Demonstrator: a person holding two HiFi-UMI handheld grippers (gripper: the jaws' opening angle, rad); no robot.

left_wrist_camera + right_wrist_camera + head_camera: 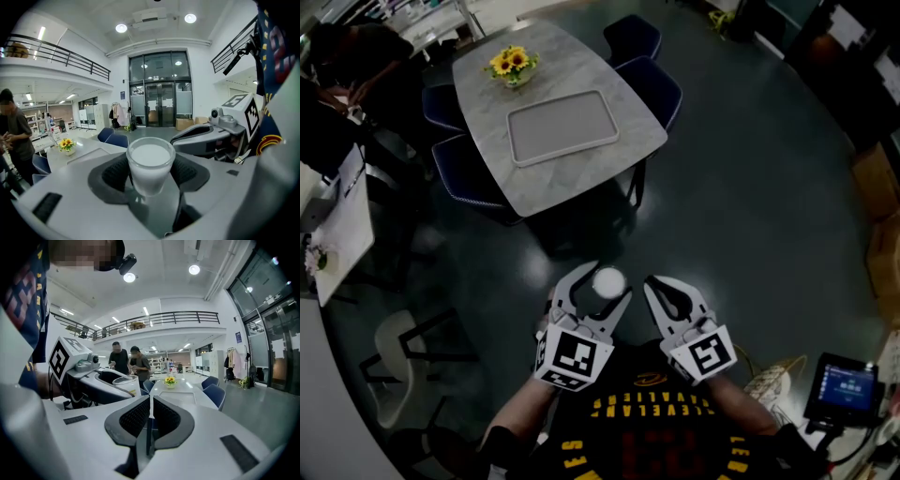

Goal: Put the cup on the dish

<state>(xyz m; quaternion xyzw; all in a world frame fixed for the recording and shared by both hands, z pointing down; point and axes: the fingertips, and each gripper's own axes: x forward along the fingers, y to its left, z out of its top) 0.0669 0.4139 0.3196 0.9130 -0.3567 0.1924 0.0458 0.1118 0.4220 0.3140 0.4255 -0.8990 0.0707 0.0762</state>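
A white cup (608, 281) sits upright between the jaws of my left gripper (602, 285), which is shut on it and held over the dark floor. In the left gripper view the cup (150, 161) fills the middle, with a black pad on either side of it. My right gripper (661, 292) hangs just right of the left one, shut, with nothing between its pads (140, 418). A grey rectangular tray (561, 127) lies on the marble table (614, 155) farther ahead.
A pot of yellow flowers (513, 64) stands at the table's far end. Blue chairs (654, 86) ring the table. Two people (125, 359) stand beyond it on the left. Cardboard boxes (879, 220) and a small screen (842, 386) are at the right.
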